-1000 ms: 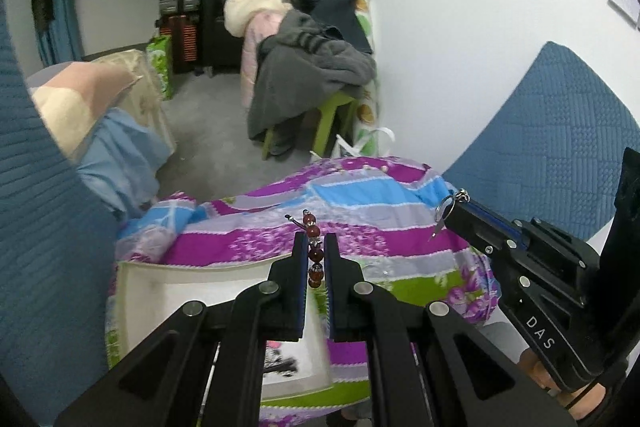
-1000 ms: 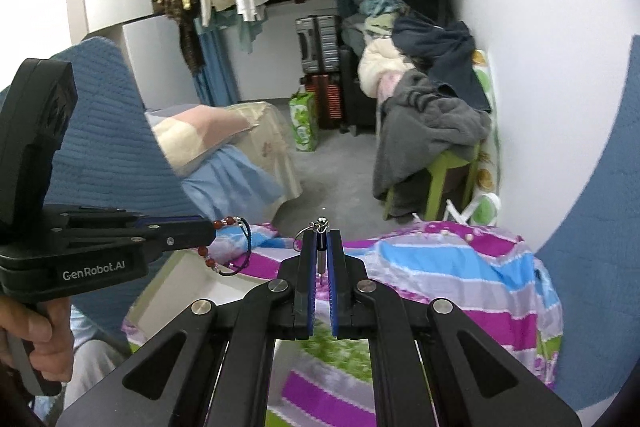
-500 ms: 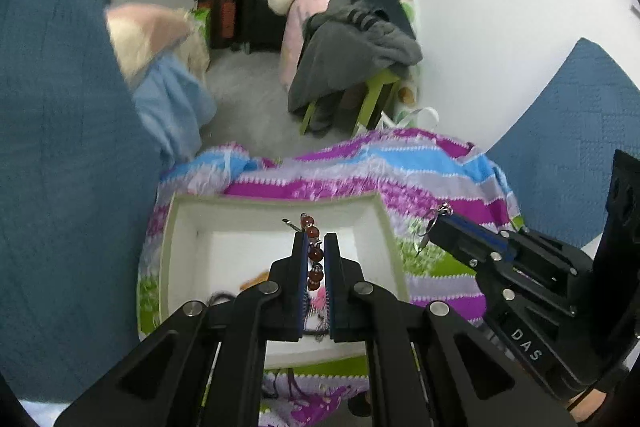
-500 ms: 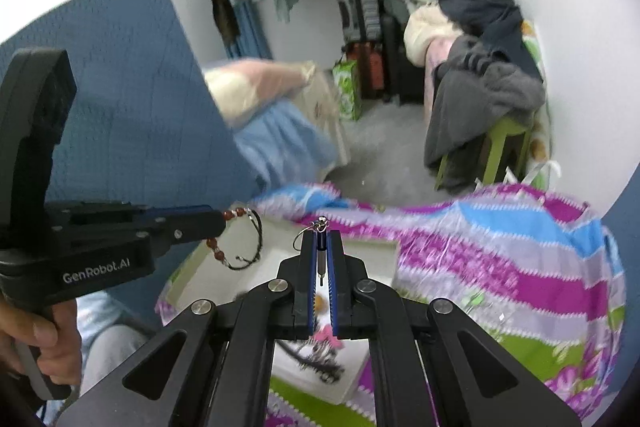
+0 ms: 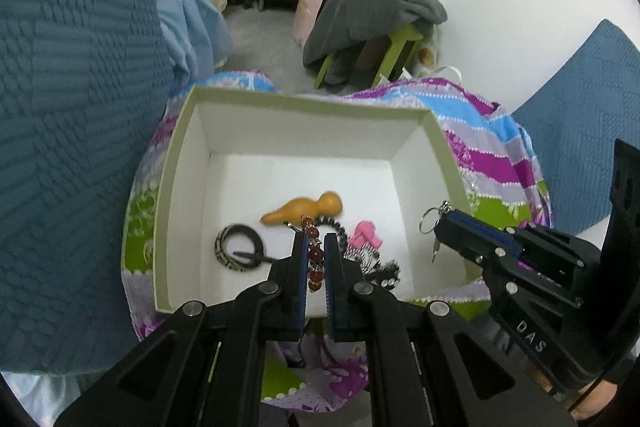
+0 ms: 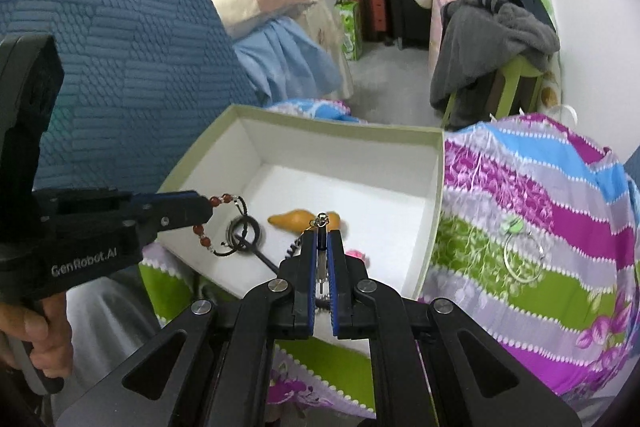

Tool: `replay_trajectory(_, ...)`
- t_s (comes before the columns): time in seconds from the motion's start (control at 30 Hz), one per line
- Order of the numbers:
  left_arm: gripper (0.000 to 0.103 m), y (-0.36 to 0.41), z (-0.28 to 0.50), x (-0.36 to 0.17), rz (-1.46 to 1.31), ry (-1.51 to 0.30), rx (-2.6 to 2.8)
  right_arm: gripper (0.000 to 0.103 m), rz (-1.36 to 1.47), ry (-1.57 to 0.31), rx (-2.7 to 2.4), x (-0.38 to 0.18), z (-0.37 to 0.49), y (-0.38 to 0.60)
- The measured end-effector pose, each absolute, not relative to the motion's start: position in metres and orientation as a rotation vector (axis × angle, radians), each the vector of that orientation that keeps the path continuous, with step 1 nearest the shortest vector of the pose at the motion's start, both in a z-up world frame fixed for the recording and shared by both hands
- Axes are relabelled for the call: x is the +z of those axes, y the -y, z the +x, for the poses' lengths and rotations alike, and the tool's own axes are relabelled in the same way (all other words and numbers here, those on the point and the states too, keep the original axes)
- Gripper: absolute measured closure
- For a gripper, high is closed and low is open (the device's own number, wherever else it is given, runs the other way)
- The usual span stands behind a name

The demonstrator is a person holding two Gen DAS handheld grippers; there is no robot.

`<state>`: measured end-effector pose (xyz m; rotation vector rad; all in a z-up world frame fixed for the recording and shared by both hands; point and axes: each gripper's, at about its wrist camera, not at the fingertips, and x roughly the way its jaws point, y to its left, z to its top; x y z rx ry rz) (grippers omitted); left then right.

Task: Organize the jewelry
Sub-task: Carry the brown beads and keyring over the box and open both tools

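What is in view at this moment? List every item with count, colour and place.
box: 1, white inside, pale green rim, on the cloth
cloth: 1, purple, blue, green and grey stripes, under the box
gourd: 1, orange, in the box
black cord ring: 1, in the box, left of the gourd
pink charm: 1, in the box, right side
bead bracelet: 1, red-brown, held over the box
keyring: 1, silver, held over the box
green-stone ring: 1, silver, on the cloth right of the box
stool: 1, green, under grey clothes
left gripper: shut on the bracelet
right gripper: shut on the keyring
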<state>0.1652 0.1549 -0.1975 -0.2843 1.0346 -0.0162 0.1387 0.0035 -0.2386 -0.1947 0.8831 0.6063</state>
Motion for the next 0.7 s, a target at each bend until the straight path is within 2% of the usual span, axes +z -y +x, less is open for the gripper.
replay_trajectory(0.27, 0.097, -0.161, 0.168, -0.213, -0.323, -1.052, -0.013, 0.099, -0.210, -0.915, 0.594, -0.248, 0.142, -0.007)
replay_trajectory(0.47, 0.096, -0.158, 0.168, -0.197, -0.320, -1.015, -0.026, 0.098, -0.199, -0.918, 0.623, -0.240, 0.145, -0.008)
replay_trajectory(0.57, 0.095, -0.156, 0.165, -0.180, -0.310, -0.978, -0.013, 0.086, -0.208, -0.891, 0.644, -0.227, 0.143, -0.008)
replay_trajectory(0.63, 0.089, -0.156, 0.164, -0.168, -0.304, -0.969, 0.021, 0.082, -0.220, -0.867, 0.660, -0.215, 0.141, -0.007)
replay_trajectory(0.7, 0.071, -0.156, 0.162, -0.157, -0.313, -0.949, 0.033, 0.082, -0.227, -0.841, 0.668, -0.203, 0.139, -0.005)
